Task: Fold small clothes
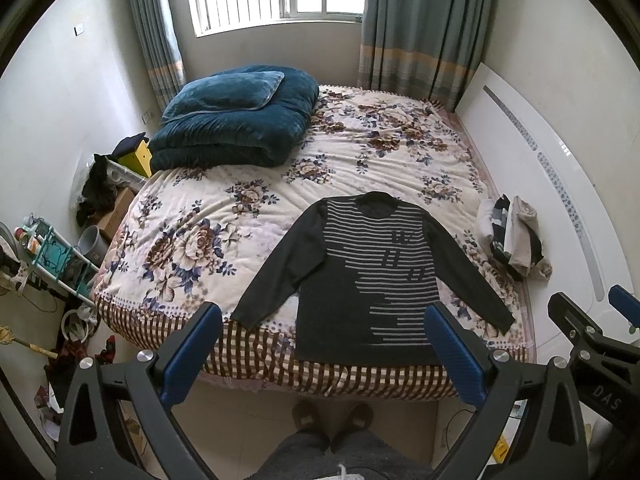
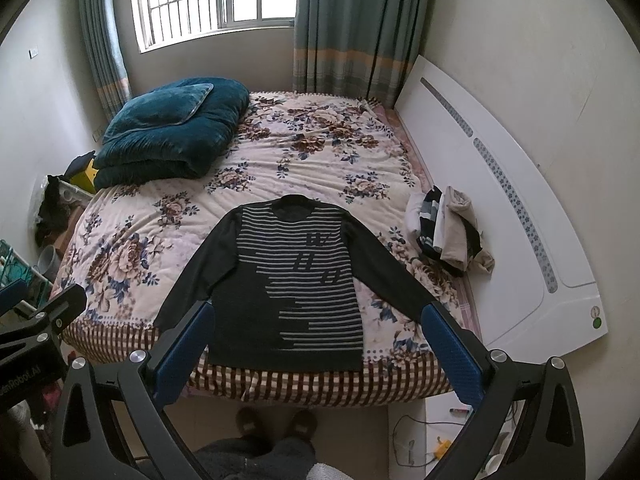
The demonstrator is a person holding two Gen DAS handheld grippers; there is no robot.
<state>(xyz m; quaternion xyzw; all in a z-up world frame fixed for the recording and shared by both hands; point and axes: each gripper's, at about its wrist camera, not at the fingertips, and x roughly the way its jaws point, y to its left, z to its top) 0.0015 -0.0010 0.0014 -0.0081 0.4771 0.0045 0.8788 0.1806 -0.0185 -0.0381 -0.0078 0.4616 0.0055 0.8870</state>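
Hovering hand-held grippers (image 1: 320, 344) (image 2: 316, 344), jaws wide

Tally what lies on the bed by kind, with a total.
Spread striped sweater: 1
Small pile of folded clothes: 1 (pieces inside cannot be counted)
Folded teal quilt: 1
Teal pillow on the quilt: 1
Total: 4

Both claws hang side by side with jaws spread wide and empty, the left claw (image 1: 322, 350) just beside the right claw (image 2: 316, 350), above the person's slippered feet (image 1: 332, 420).
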